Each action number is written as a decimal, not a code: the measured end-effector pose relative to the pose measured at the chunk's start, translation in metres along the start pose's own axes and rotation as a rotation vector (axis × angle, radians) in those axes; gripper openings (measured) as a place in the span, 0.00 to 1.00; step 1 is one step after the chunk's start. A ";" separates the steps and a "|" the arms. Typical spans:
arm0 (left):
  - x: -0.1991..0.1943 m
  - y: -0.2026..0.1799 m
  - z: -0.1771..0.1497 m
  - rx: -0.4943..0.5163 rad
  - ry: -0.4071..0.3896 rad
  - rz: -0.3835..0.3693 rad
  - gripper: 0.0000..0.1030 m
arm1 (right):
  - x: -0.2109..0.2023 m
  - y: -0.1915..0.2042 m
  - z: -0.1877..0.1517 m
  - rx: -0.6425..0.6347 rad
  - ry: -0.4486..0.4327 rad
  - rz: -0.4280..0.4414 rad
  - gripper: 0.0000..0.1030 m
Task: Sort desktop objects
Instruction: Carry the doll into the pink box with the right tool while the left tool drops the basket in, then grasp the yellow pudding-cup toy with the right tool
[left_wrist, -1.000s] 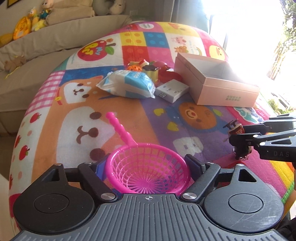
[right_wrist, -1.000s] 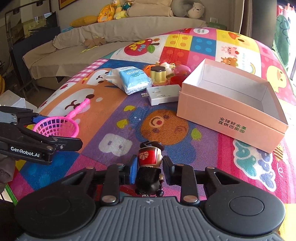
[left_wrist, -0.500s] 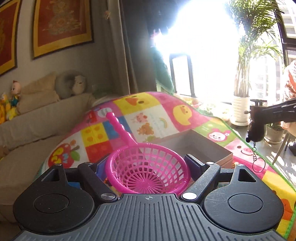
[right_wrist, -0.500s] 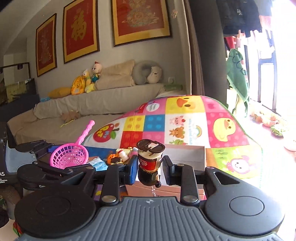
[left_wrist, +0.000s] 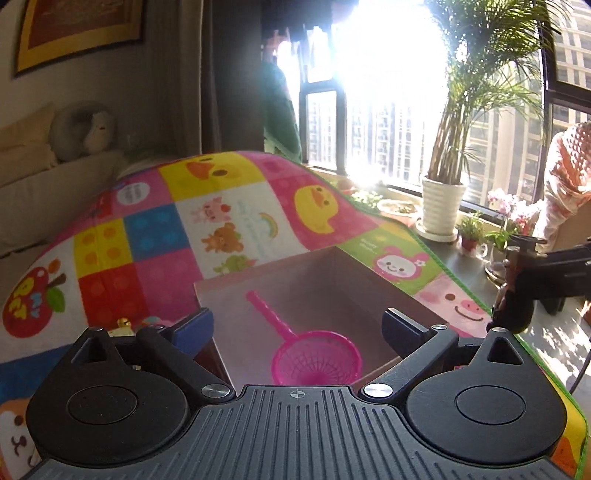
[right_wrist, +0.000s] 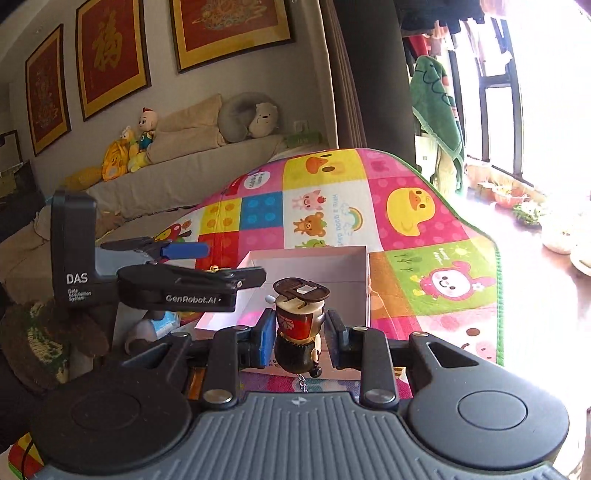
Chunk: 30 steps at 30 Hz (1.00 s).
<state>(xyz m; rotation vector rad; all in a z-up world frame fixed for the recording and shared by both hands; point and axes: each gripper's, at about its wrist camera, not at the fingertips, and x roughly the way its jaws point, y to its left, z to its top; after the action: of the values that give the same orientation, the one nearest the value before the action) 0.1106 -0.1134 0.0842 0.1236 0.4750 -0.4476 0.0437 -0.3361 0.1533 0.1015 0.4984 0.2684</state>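
The pink plastic scoop net with a ridged handle lies on the floor of the open pink cardboard box, hoop toward the near wall, handle angled up and to the left toward the far wall. The left gripper hangs above the box, jaws spread wide with nothing between them; its blue-padded fingers straddle the box opening. The right gripper is clamped on a small brown-and-red figurine keychain with a flat dark cap, held upright, a short chain dangling beneath it. From the right wrist view the figurine sits in front of the box's near edge; whether it is over the opening cannot be told. The box rests on a colourful cartoon-patterned play mat. Beyond the mat: a beige sofa with plush toys and a potted palm in a white ribbed pot.
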 end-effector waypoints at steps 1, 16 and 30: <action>-0.009 0.003 -0.008 -0.020 0.011 0.002 0.98 | 0.003 -0.002 0.005 0.003 -0.004 0.001 0.27; -0.093 0.068 -0.113 -0.220 0.173 0.253 1.00 | 0.129 -0.008 0.048 0.070 0.169 -0.118 0.35; -0.112 0.121 -0.146 -0.482 0.141 0.455 1.00 | 0.119 0.179 -0.033 -0.524 0.092 0.092 0.47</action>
<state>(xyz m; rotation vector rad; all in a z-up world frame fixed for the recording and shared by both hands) 0.0150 0.0704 0.0093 -0.2024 0.6609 0.1292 0.0870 -0.1297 0.0988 -0.4002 0.5015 0.4871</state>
